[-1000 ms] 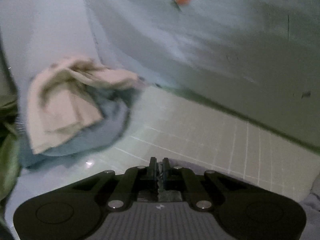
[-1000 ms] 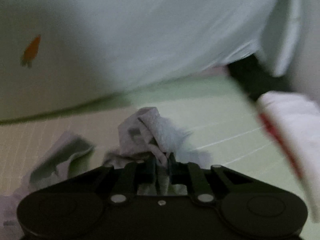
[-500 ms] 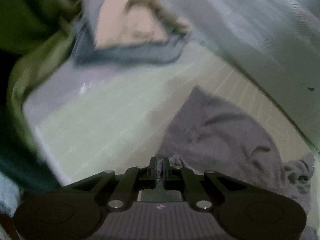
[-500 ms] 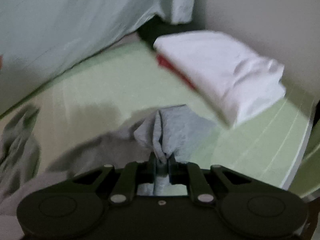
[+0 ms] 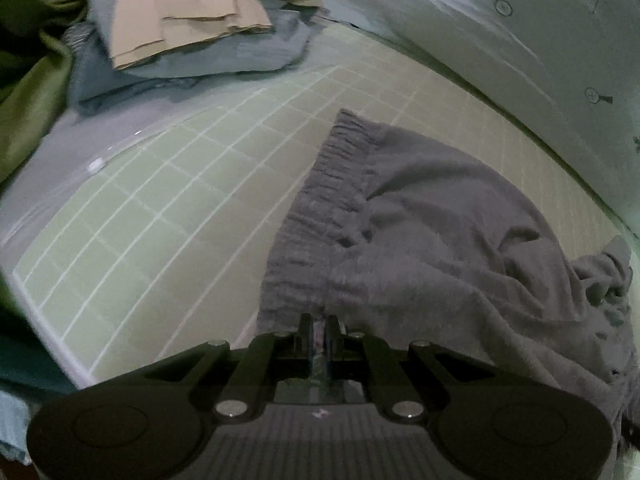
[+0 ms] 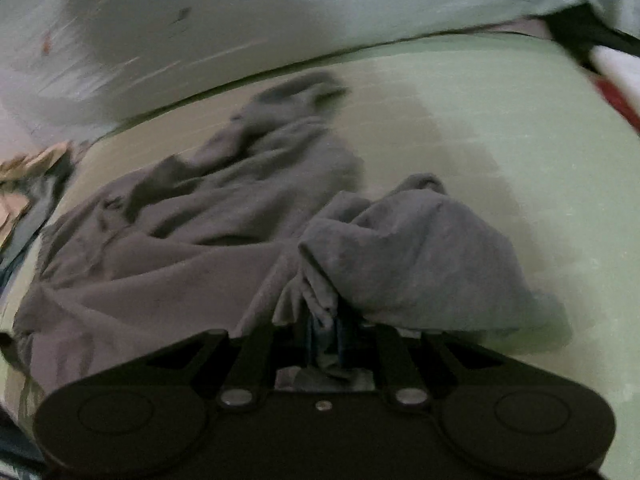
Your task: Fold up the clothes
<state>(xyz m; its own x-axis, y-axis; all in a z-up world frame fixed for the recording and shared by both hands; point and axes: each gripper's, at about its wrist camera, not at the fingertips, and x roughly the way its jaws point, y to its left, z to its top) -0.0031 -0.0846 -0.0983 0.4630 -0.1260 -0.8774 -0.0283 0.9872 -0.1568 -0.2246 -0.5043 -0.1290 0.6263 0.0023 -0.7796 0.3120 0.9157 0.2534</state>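
Grey crumpled cotton garment with a gathered elastic waistband [image 5: 420,216] lies spread on the pale green gridded mat [image 5: 168,200], waistband end toward the left wrist camera. Left gripper [image 5: 319,326]: jaws nearly together, clamped on the waistband's edge, a sliver of cloth between them. Right gripper [image 6: 324,326]: jaws pinched on a bunched fold of the same grey garment [image 6: 404,248], which humps up just beyond the jaws (this view is blurred). Beyond the garment, a heap of tan and blue-grey folded clothes [image 5: 192,28] sits at the mat's far corner, olive-green fabric [image 5: 28,92] beside it. A white-and-red folded item [image 6: 618,80] shows at the right view's edge.
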